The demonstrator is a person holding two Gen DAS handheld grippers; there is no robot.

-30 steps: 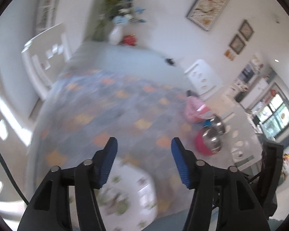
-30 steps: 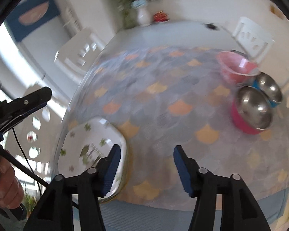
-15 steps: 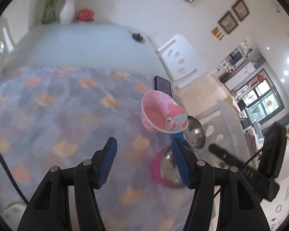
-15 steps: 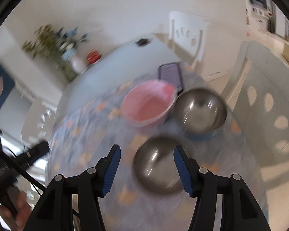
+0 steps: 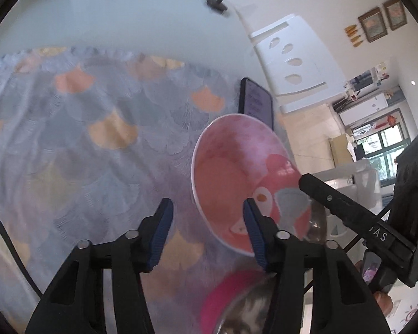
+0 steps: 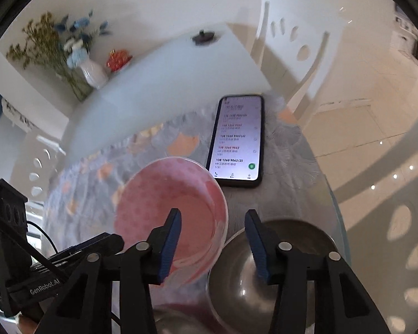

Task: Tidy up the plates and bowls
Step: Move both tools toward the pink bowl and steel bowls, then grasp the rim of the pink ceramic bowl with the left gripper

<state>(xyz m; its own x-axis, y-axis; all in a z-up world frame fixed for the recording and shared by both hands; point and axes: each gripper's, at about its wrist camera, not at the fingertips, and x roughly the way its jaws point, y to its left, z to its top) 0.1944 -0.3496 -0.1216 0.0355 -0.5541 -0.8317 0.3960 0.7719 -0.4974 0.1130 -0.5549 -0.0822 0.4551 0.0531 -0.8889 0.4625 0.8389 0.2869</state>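
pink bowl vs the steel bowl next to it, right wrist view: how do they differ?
Pink bowl: matte pink with a speckled inside and a pale rim. Steel bowl: bare shiny metal, reflective. The pink bowl lies nearer the phone; the steel bowl is closer to the table edge, largely behind the right gripper finger. Both sit upright and empty on the patterned cloth.

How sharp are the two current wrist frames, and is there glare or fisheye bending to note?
Left wrist view: the tablecloth is smeared by motion blur, the pink bowl soft, the white chair bowed by the fisheye. Right wrist view: the phone screen is bright yet legible, the steel bowl carries hazy reflections, and sunlit patches fall on the floor.
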